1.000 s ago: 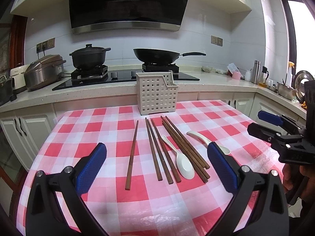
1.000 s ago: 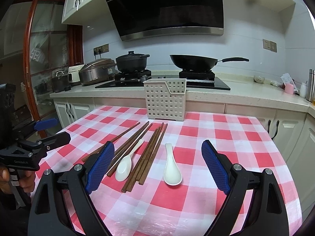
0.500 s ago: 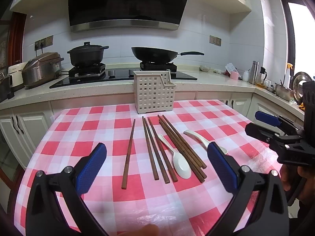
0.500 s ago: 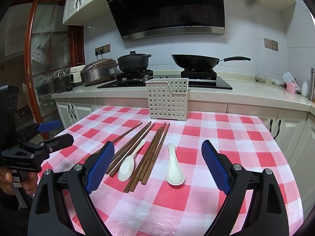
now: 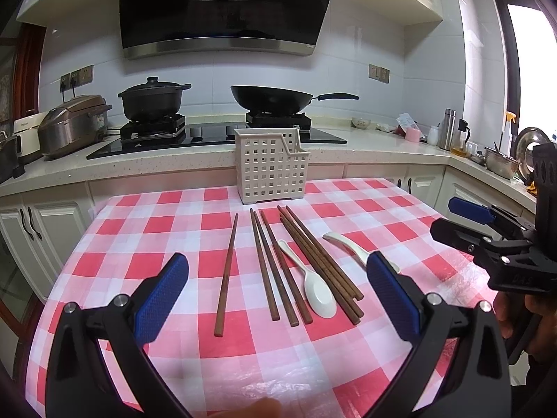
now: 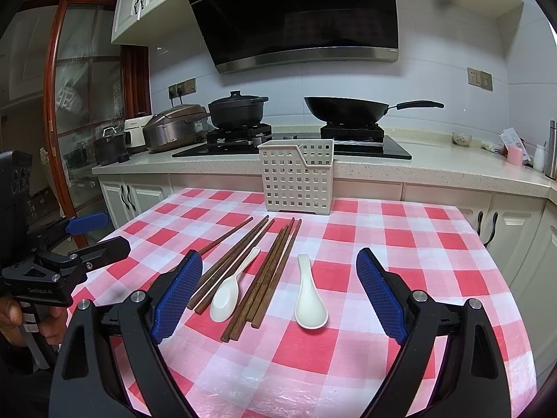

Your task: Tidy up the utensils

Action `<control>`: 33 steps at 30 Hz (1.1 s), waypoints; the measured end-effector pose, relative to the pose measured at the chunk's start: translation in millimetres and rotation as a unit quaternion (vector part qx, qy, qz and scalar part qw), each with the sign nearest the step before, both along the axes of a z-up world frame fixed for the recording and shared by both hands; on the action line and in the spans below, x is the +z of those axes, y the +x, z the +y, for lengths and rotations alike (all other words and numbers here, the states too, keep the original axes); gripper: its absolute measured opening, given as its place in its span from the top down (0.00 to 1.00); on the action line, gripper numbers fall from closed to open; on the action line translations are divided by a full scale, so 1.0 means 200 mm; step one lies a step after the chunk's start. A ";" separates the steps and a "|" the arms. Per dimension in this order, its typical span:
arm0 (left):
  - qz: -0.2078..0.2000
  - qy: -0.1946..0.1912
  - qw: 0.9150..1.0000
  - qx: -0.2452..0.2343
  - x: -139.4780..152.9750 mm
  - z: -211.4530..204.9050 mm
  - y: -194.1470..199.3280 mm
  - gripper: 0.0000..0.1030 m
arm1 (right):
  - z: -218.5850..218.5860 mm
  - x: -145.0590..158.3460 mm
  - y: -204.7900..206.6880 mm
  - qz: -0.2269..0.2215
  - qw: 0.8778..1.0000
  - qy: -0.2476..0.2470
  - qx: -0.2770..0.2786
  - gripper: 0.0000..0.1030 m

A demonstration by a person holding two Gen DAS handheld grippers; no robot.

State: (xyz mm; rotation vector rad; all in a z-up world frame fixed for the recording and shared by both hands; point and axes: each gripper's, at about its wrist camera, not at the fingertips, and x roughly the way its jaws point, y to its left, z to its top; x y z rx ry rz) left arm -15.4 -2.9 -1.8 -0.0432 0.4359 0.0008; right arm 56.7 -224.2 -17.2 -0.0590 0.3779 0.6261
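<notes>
I had eased both claws back a little, so nothing was yet picked. Left claw [image 5: 276,294] and right claw [image 6: 278,292] stayed spread, empty. Chopsticks [image 5: 268,261] and spoons [image 5: 315,287] lay at twelve o'clock, before the basket [image 5: 271,169].

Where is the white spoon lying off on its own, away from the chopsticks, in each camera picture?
Left wrist view: lone spoon right of centre, partly behind the right finger.
Right wrist view: lone spoon centre, fully visible.
Shared landmark: white basket at the table's far edge.
</notes>
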 end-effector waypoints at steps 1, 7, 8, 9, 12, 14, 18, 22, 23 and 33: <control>0.000 0.000 1.000 0.000 0.00 0.00 0.00 0.04 | 0.00 0.00 0.00 0.000 1.000 0.000 0.000 0.18; 0.000 0.000 1.000 0.001 0.00 0.00 0.00 0.04 | 0.00 0.00 0.00 0.000 1.000 0.000 0.001 0.18; -0.001 0.000 1.000 0.001 0.00 0.00 0.00 0.04 | 0.00 0.00 0.00 0.000 1.000 0.000 0.001 0.18; -0.001 0.000 1.000 0.001 0.00 0.00 0.00 0.04 | 0.00 0.00 0.00 0.000 1.000 0.000 0.001 0.18; -0.001 0.000 1.000 0.001 0.00 0.00 0.00 0.04 | 0.00 0.00 0.00 0.001 1.000 0.000 0.002 0.18; -0.001 0.000 1.000 0.001 0.00 0.00 0.00 0.04 | 0.01 0.00 -0.01 0.000 1.000 0.000 0.002 0.18; -0.001 0.000 1.000 0.001 0.00 0.00 0.00 0.04 | 0.01 0.00 0.00 0.000 1.000 0.000 0.003 0.18; -0.001 0.000 1.000 0.001 0.00 0.00 0.00 0.04 | 0.01 0.00 0.00 0.000 1.000 0.000 0.002 0.18; -0.001 0.000 1.000 0.001 0.00 0.00 0.00 0.04 | 0.01 0.00 0.00 0.000 1.000 0.001 0.002 0.18; -0.002 0.001 1.000 0.000 0.01 0.00 0.00 0.04 | 0.01 0.00 0.00 0.000 1.000 0.000 0.003 0.18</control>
